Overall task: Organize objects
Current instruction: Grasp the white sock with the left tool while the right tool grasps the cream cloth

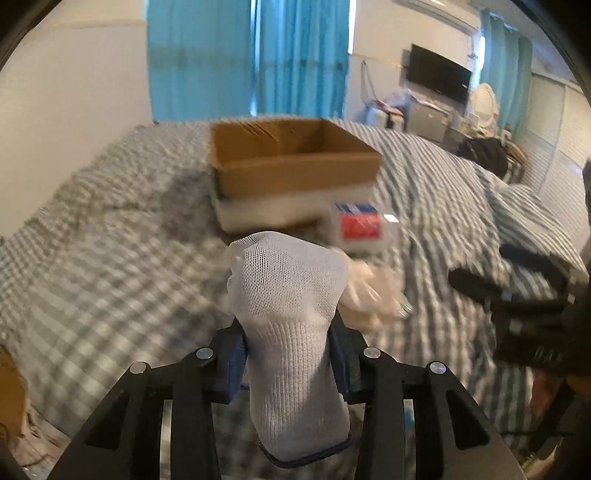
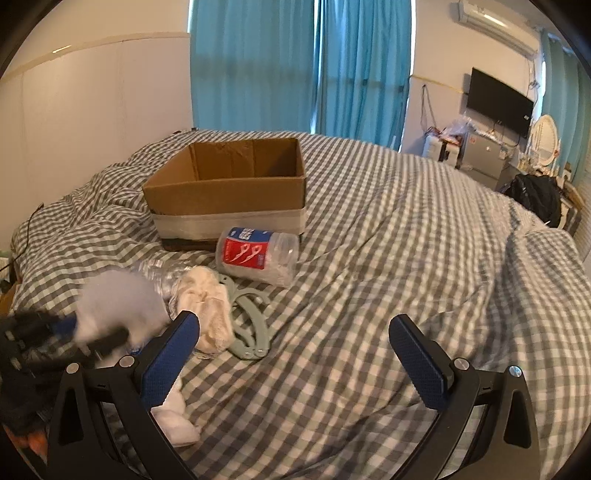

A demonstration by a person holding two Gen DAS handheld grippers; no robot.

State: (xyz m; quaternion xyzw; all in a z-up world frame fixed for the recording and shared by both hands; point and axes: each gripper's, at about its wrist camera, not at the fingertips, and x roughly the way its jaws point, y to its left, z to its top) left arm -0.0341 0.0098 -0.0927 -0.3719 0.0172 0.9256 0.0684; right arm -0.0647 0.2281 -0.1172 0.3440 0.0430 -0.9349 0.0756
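Our left gripper (image 1: 288, 350) pinches a white mesh sock (image 1: 291, 332), toe toward the open cardboard box (image 1: 295, 162); only our spread right gripper's (image 2: 295, 354) view shows a pale-green plastic hanger (image 2: 251, 325).

Background, upper frame: blue curtains (image 2: 299, 66). Upper right: wall-mounted black television (image 2: 498, 101), air conditioner (image 2: 495, 20), oval white mirror (image 2: 546, 138). Right edge: black bag (image 2: 535, 195). Left: white wall panel (image 2: 92, 110).

My left gripper (image 1: 288, 354) pinches a white sock (image 1: 291, 332) of open mesh knit, ribbed lower down. My right gripper's pads (image 2: 170, 365) are blue, dimpled rubber on matt black plastic. Far: matt brown cardboard box (image 2: 225, 192), glossy taped band. Clear glossy plastic jar (image 2: 258, 256). Bedcover (image 2: 388, 277): checked woven cloth.
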